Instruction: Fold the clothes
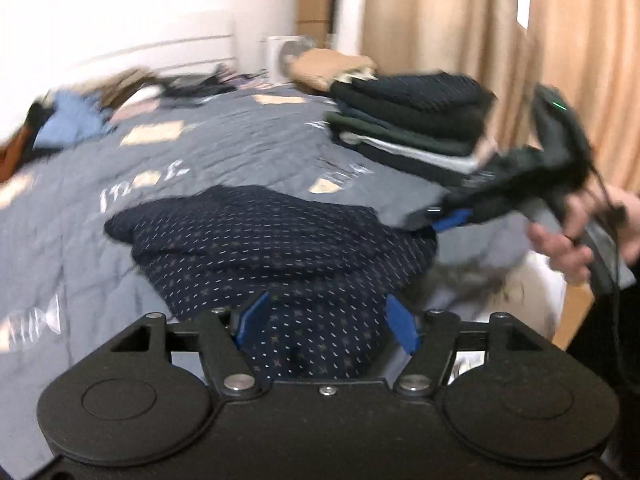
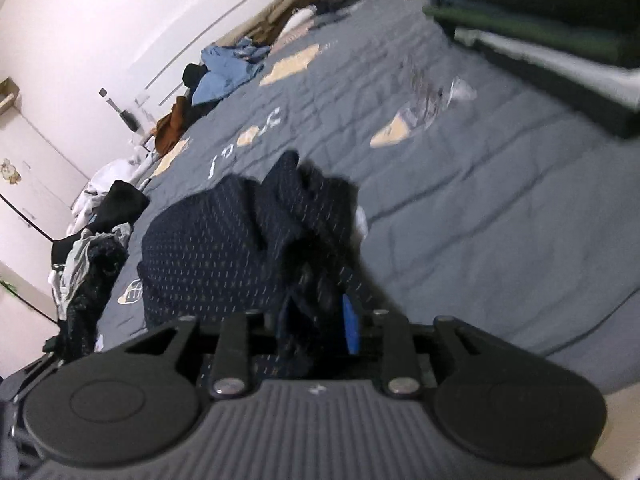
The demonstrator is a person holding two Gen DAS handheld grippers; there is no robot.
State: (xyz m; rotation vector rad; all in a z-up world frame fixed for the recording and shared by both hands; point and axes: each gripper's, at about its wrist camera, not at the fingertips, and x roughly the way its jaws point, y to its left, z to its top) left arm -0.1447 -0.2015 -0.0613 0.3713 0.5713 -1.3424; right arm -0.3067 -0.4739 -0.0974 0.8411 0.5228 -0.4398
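Grey quilted bedspread (image 1: 248, 136) covers the whole bed, stitched in rows and marked with tan patches and pale lettering. White wall runs behind it, and peach curtains (image 1: 460, 20) hang at the right in the left wrist view. A stack of folded clothes (image 1: 412, 124), dark with one pale layer, sits on the far right part of the bed. Along the far edge by the wall lie loose garments: a crumpled blue piece (image 2: 228, 72), a brown one (image 2: 172, 124), and a dark and white heap (image 2: 96, 240) closer in.

Between the two tools, on the near part of the bedspread, lies the navy patterned garment (image 1: 280, 248), dark blue with small pale dashes and tiny star-like marks. It is bunched and rumpled, with folds rising in ridges.

The left gripper (image 1: 326, 318) has its blue pads spread apart, the navy cloth lying between them without being squeezed. The right gripper (image 2: 320, 320) has cloth bunched between its fingers, with one blue pad (image 2: 351, 328) showing at the edge of the wad; its jaws look closed on the garment, which rises up from them. In the left wrist view a hand (image 1: 580, 236) holds that right tool at the garment's right edge.
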